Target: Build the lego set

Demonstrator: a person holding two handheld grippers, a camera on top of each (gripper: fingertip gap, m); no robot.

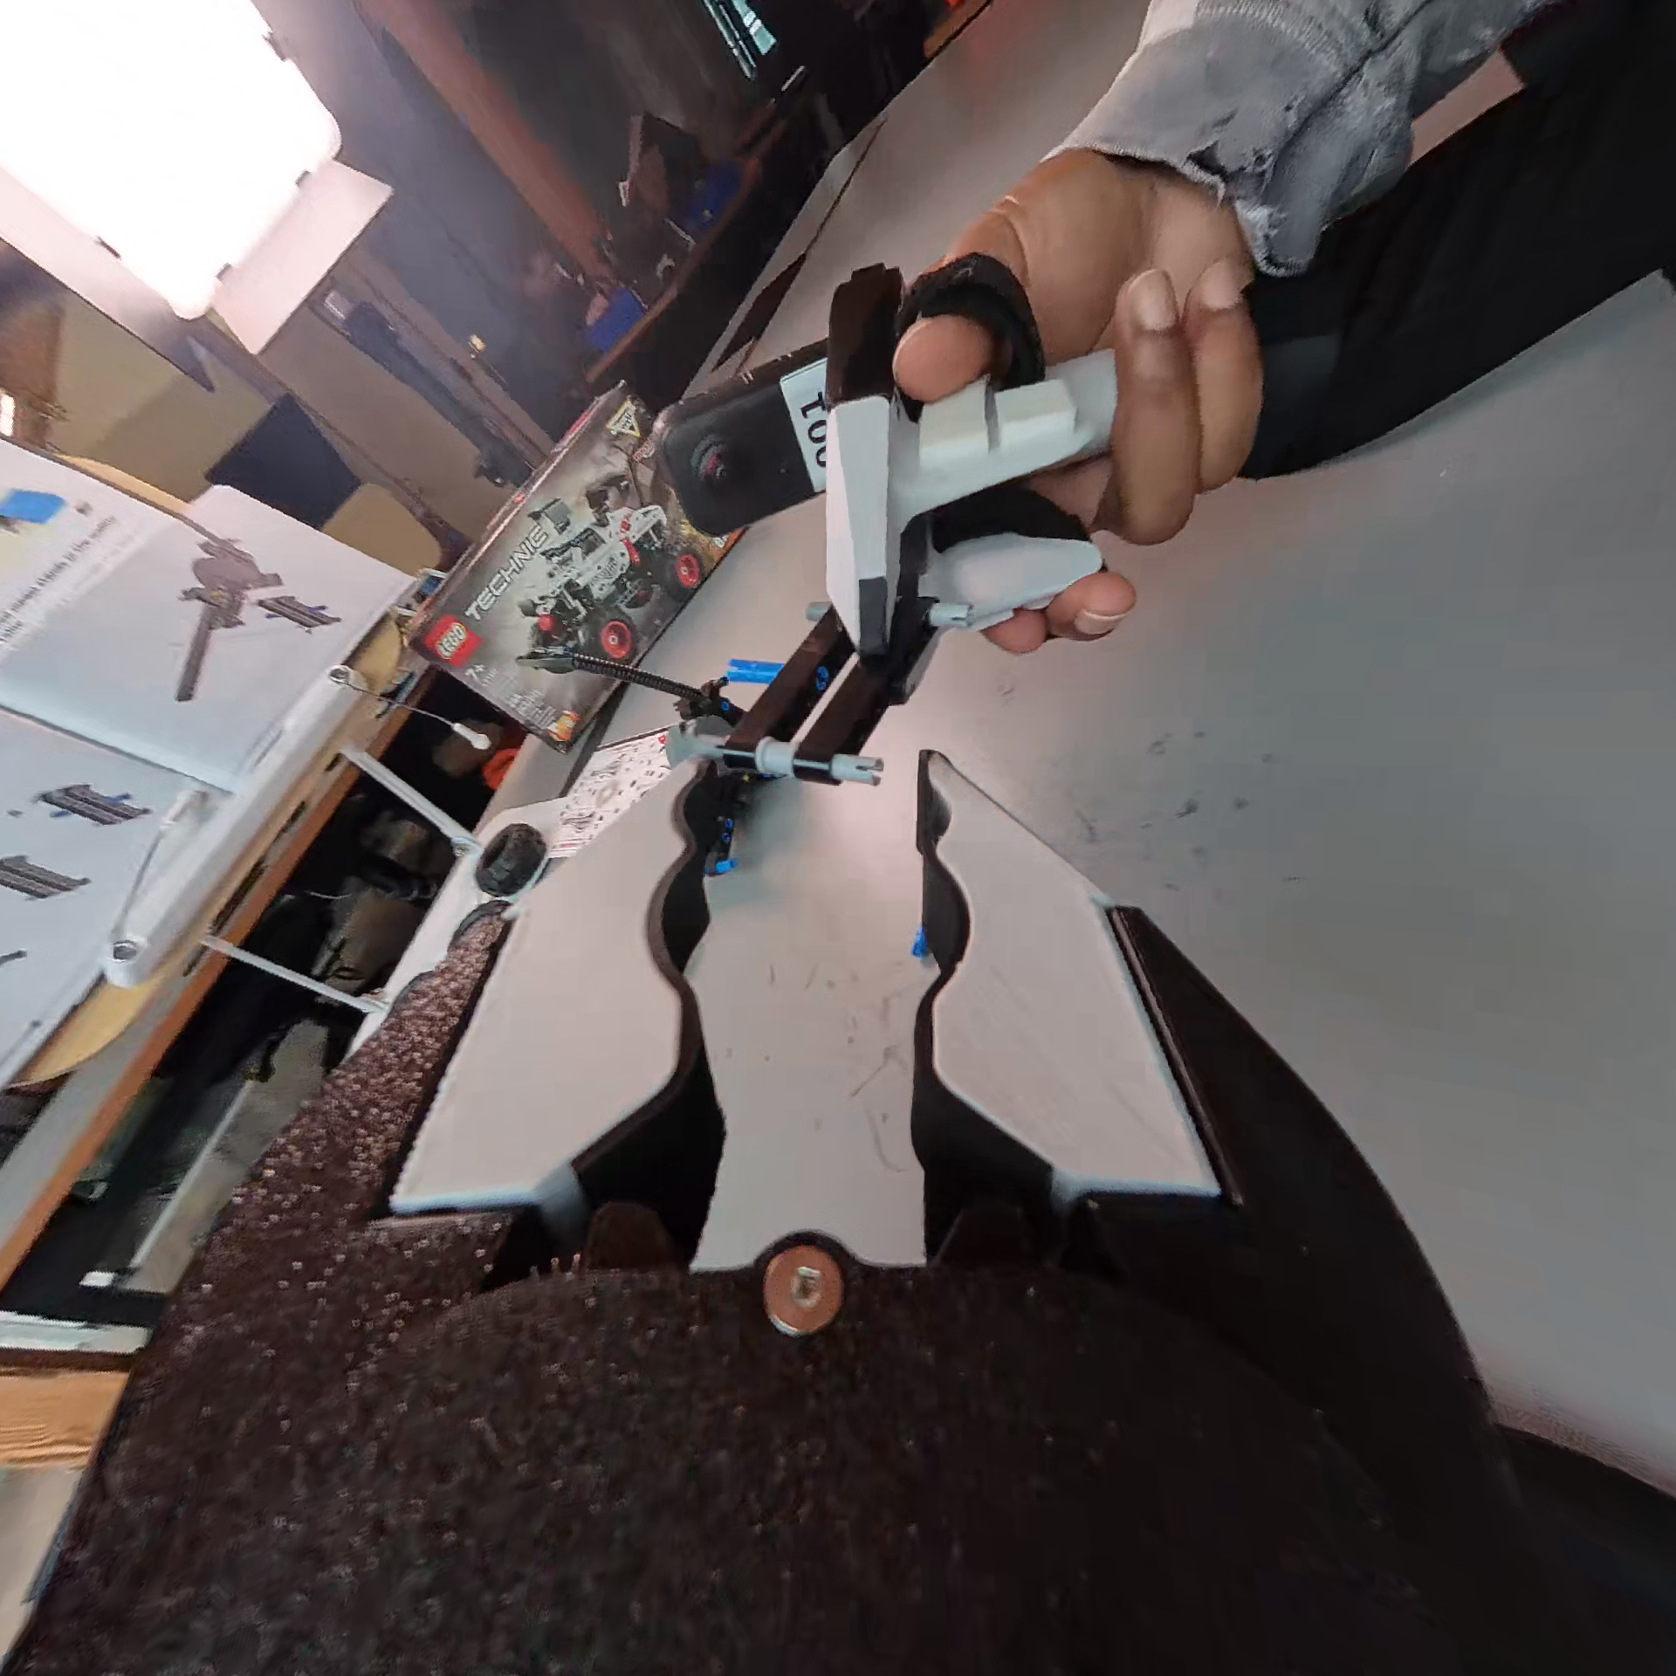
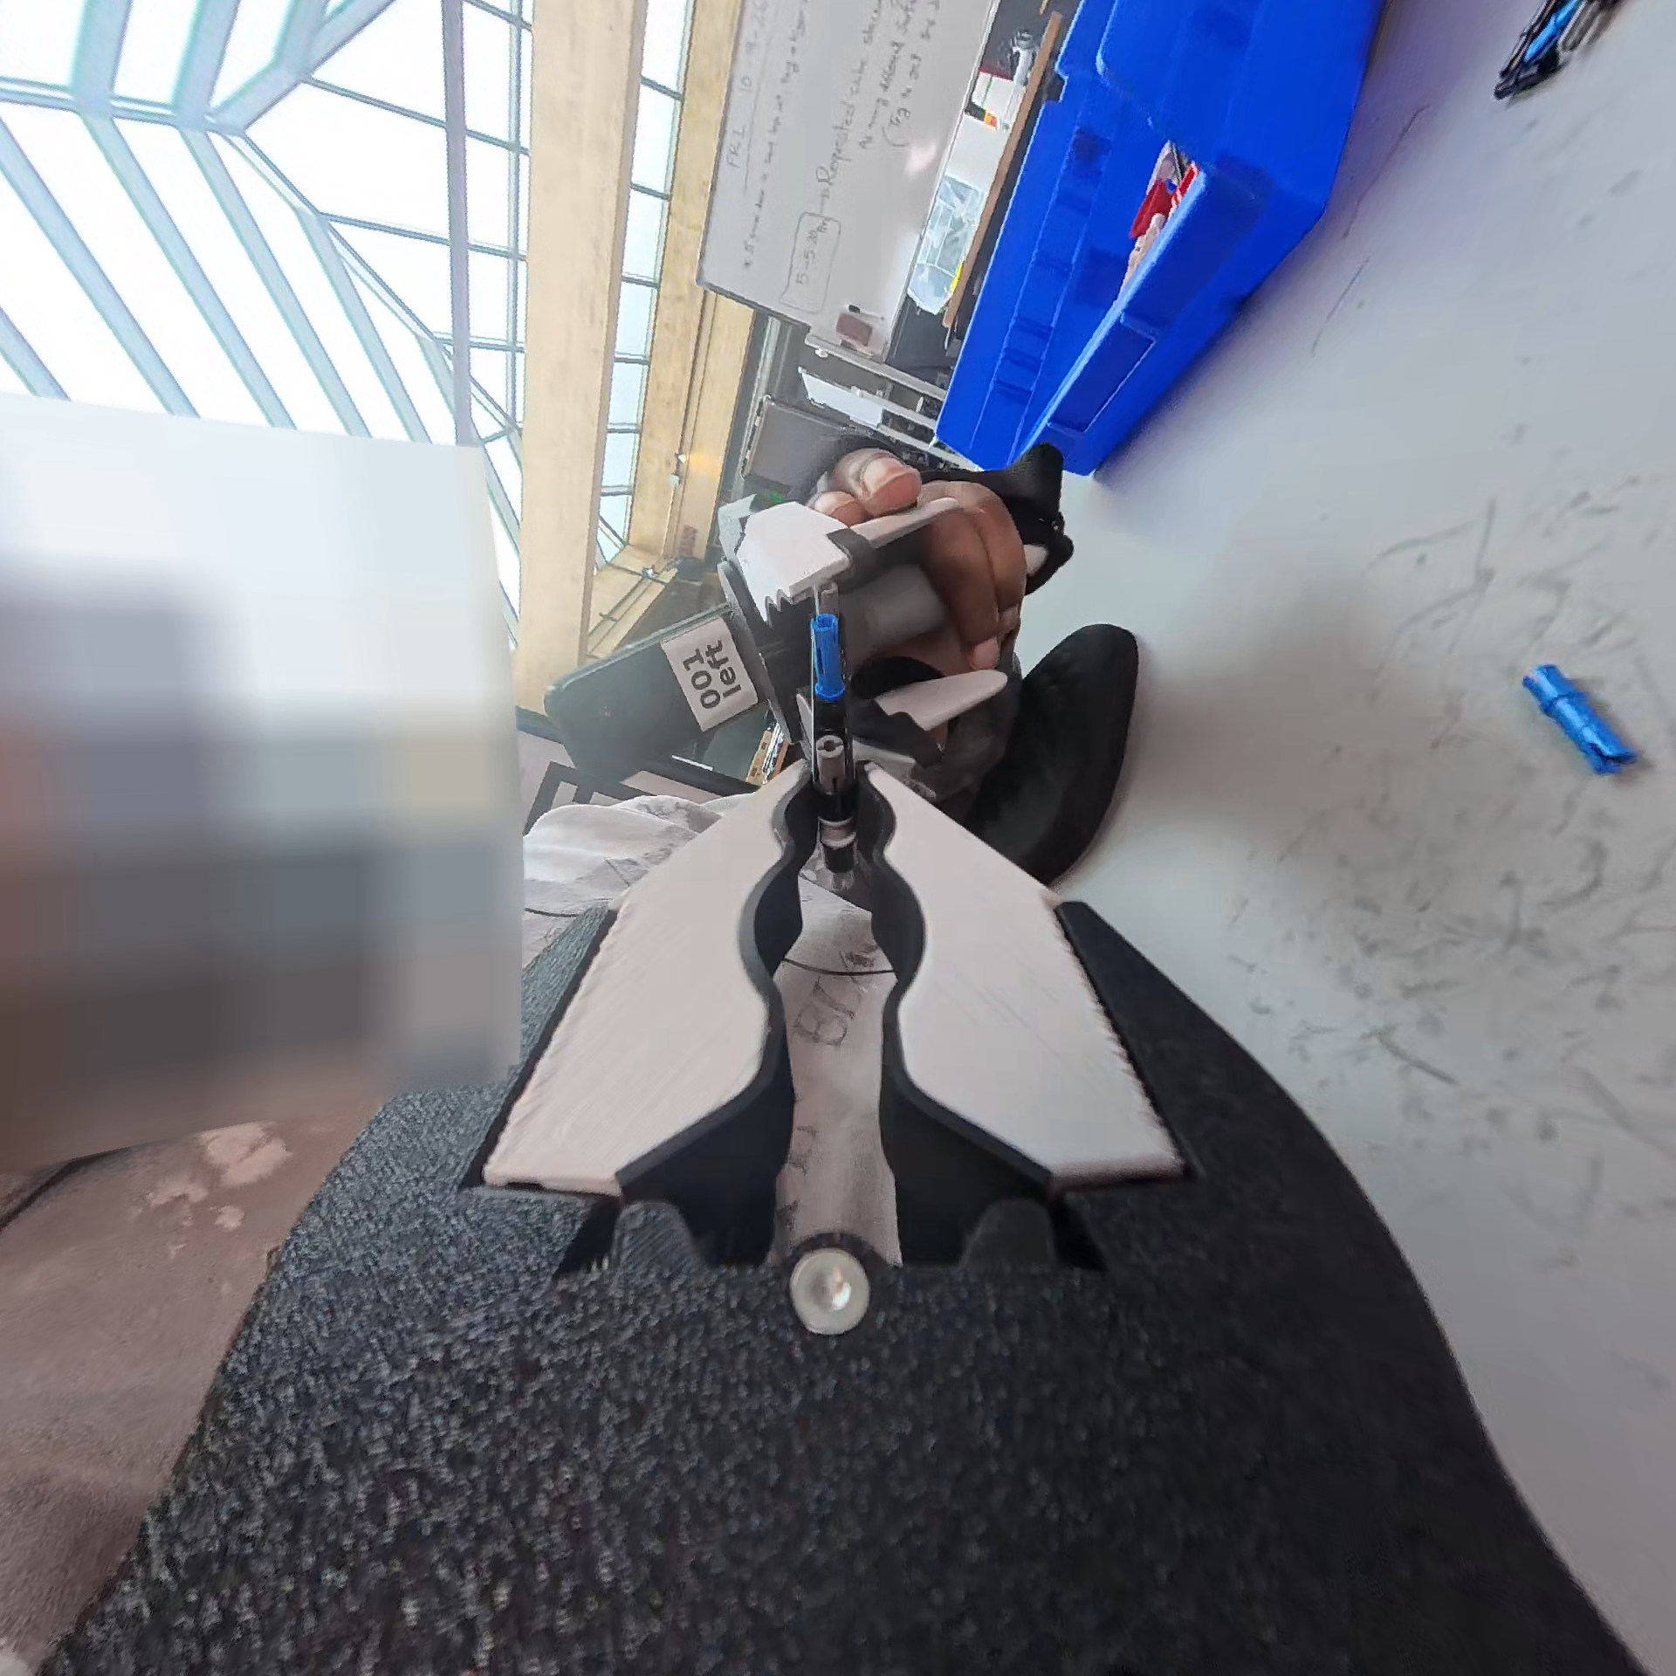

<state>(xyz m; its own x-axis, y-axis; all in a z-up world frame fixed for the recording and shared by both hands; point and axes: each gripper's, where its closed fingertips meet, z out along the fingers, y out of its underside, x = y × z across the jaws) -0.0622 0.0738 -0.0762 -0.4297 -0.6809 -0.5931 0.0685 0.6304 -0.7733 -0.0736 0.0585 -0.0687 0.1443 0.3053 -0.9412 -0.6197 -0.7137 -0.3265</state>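
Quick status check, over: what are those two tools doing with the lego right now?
Right tool shut on black lego frame. Left tool open, empty, beside it. Loose blue pin on table. Nothing blocking.

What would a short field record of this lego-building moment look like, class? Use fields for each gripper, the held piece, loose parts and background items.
left gripper: open, empty
right gripper: shut on black lego assembly
assembly: long black beams, grey axle, blue pins
loose part: blue pin on the white table
storage: blue bin
reference: lego box, instruction pages
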